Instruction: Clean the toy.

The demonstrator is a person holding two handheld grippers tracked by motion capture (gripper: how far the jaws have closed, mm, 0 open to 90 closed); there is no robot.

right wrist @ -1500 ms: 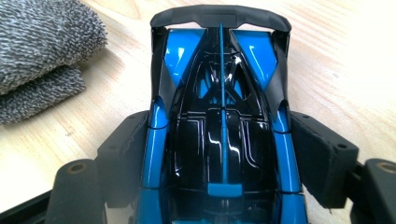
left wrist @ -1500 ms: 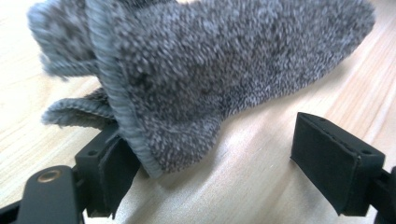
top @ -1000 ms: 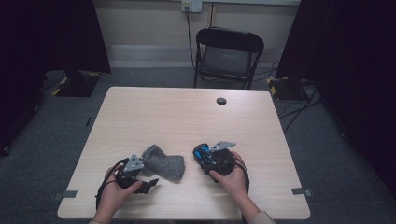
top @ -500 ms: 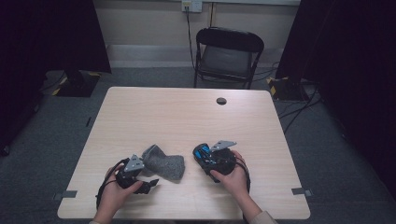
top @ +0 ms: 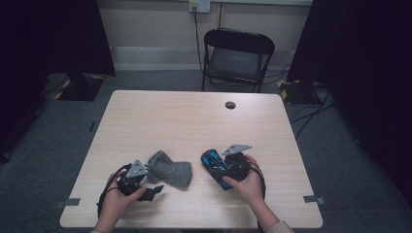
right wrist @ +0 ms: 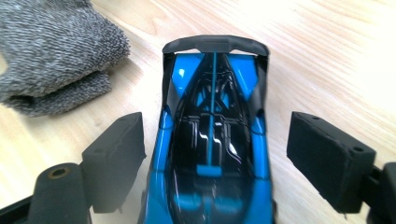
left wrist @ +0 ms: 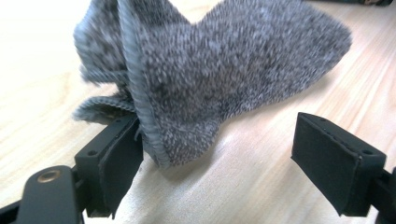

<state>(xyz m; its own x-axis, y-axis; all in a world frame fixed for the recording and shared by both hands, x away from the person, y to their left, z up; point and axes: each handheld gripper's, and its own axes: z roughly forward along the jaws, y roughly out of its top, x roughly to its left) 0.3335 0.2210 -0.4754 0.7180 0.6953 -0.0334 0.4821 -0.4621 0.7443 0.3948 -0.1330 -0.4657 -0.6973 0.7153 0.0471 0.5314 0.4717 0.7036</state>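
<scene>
The grey sock (top: 170, 171) lies near the front edge of the tabletop (top: 194, 121), a bit left of the middle. It is soft and fuzzy, and its open end with the ribbed rim points at the left hand-held gripper (left wrist: 219, 154). That gripper is open. One black pad touches the sock's rim, and the other pad stands apart over bare wood.

Just to the right of the sock is a blue and black toy car (top: 217, 167). It sits between the jaws of the right hand-held gripper (right wrist: 217, 149). These jaws have just been opening. Now there is a gap on each side of the car, so the pads do not press on it. In the right gripper view the car's dark wing points away from the hand, and the sock is near its front left.

It looks like the car should go into the sock. To do that well, the left gripper should pinch only the top rim and lift it, so the mouth stays wide. The right gripper should squeeze the car at its middle, keep it straight, and slide it in slowly.
</scene>
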